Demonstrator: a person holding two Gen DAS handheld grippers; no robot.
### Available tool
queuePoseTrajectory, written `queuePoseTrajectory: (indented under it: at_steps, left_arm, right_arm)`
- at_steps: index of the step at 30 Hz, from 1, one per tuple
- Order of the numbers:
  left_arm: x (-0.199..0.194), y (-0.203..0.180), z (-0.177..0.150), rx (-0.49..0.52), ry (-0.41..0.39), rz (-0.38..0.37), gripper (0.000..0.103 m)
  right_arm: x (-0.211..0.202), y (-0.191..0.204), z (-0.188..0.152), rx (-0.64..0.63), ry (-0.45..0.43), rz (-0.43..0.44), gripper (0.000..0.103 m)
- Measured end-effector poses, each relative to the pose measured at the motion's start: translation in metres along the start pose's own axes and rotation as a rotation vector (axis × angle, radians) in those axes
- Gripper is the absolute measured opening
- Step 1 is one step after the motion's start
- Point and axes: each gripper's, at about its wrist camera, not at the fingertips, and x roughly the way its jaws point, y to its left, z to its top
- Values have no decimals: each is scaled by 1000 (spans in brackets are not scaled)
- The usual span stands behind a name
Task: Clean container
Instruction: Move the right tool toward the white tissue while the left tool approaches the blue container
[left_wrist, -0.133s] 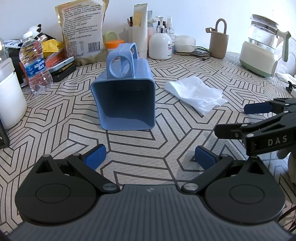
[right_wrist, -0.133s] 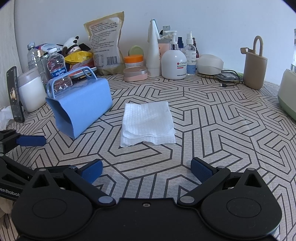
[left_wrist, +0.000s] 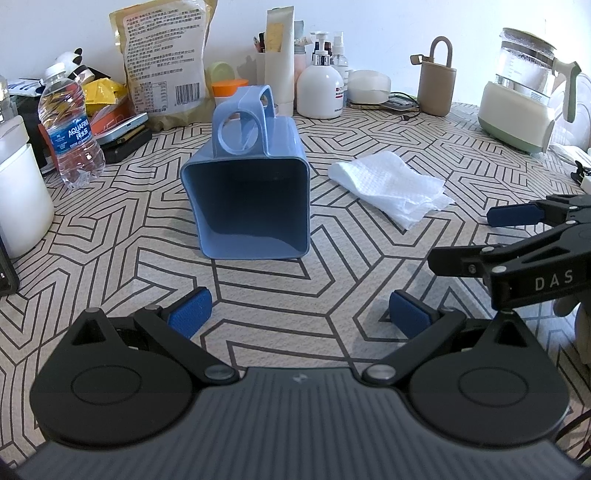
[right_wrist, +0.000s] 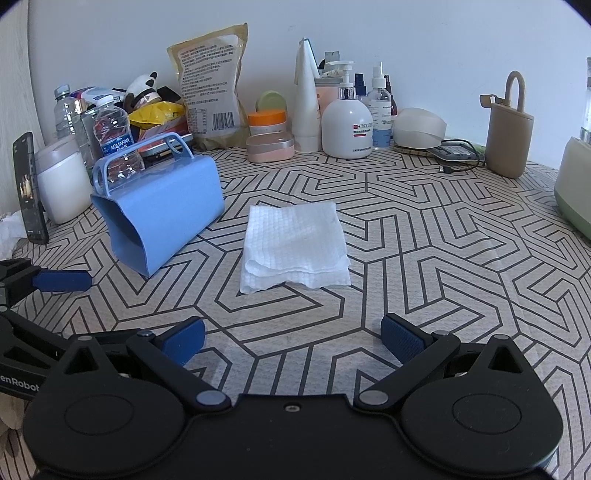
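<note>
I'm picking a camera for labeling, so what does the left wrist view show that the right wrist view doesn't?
Only the left wrist view looks into the blue container's open mouth and shows the whole glass kettle. Only the right wrist view shows the pink case and the upright phone. Both show the folded paper towel and both open tools, left and right.

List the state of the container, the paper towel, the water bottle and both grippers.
blue container: on its side, mouth toward the left gripper, nothing visible inside.
paper towel: folded, flat on the table, untouched.
water bottle: upright, capped.
left gripper: open, holding nothing.
right gripper: open, holding nothing.
</note>
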Motion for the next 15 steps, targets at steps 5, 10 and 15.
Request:
queuePoseTrajectory:
  at_steps: [5,10,15]
  left_arm:
    - [-1,-1,0,-1,2,-2,103]
    - [-1,0,1,-4,2,-6,103]
    - [-5,4,-4,-17,-22,-31,103]
  right_arm:
    - [0,2,0,-13,6,-9,103]
    - [1,3,-1,-24,11,-16,103]
    - [0,1,0,-7,3,0,103]
